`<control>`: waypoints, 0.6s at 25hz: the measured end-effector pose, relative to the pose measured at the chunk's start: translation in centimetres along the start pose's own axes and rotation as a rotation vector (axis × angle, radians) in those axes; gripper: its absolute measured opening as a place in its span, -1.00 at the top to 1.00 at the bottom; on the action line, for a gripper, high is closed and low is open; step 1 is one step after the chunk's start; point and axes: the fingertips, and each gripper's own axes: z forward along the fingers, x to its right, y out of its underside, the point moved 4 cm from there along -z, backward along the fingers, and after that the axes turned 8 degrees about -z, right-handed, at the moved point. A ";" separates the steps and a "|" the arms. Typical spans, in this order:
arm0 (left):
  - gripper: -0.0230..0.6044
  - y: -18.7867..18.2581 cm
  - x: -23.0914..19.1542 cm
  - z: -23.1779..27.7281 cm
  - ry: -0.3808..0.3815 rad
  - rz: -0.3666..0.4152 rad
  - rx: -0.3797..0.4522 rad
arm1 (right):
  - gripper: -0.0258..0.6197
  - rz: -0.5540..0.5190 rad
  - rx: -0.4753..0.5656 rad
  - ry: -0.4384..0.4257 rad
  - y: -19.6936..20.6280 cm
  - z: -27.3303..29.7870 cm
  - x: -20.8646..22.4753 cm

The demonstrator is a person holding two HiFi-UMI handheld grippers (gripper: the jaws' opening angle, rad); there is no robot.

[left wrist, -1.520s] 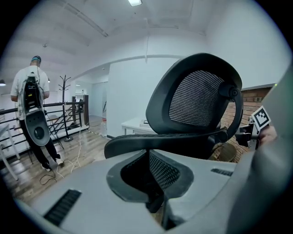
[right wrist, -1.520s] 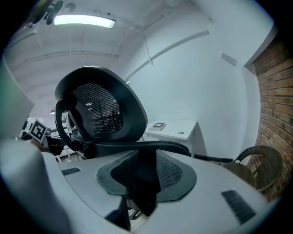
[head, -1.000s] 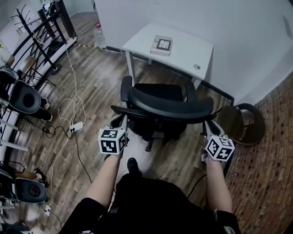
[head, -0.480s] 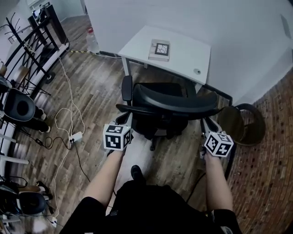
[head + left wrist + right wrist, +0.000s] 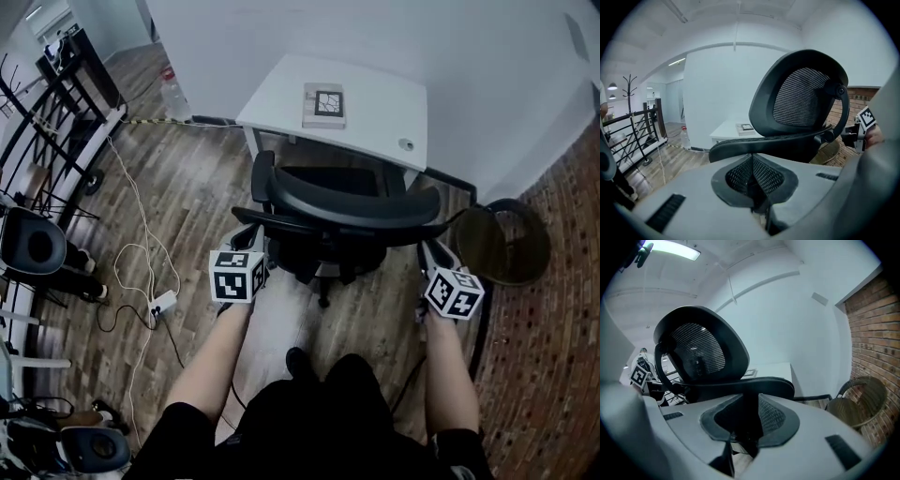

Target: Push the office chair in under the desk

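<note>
The black mesh office chair (image 5: 347,208) stands with its back to me and its seat at the front edge of the white desk (image 5: 375,103). My left gripper (image 5: 251,246) is at the left end of the backrest, where the arm bar (image 5: 754,145) runs just past its tips. Its pads (image 5: 740,173) meet with nothing between them, so it is shut. My right gripper (image 5: 427,251) is at the right end of the backrest. A dark part of the chair's right arm bar (image 5: 754,386) fills the gap of the right gripper (image 5: 749,404), whose jaws are easing open slightly.
A flat box (image 5: 323,103) lies on the desk. A round wicker basket (image 5: 497,244) stands right of the chair by the brick wall. A white cable and power strip (image 5: 161,302) lie on the wood floor at left, beside black racks (image 5: 56,103). A bottle (image 5: 172,94) stands near the wall.
The chair has rolled forward toward the desk, its seat now at the desk's edge. Both grippers moved forward with it, and the person stepped after it.
</note>
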 end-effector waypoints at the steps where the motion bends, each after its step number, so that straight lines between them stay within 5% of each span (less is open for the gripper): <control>1: 0.89 -0.3 -0.7 0.4 -0.008 0.001 0.001 | 0.62 0.007 -0.008 0.001 0.3 0.3 -0.2; 15: 0.89 -4.5 -8.8 5.4 -0.094 -0.031 0.022 | 0.75 0.061 -0.005 -0.081 0.1 3.8 -4.6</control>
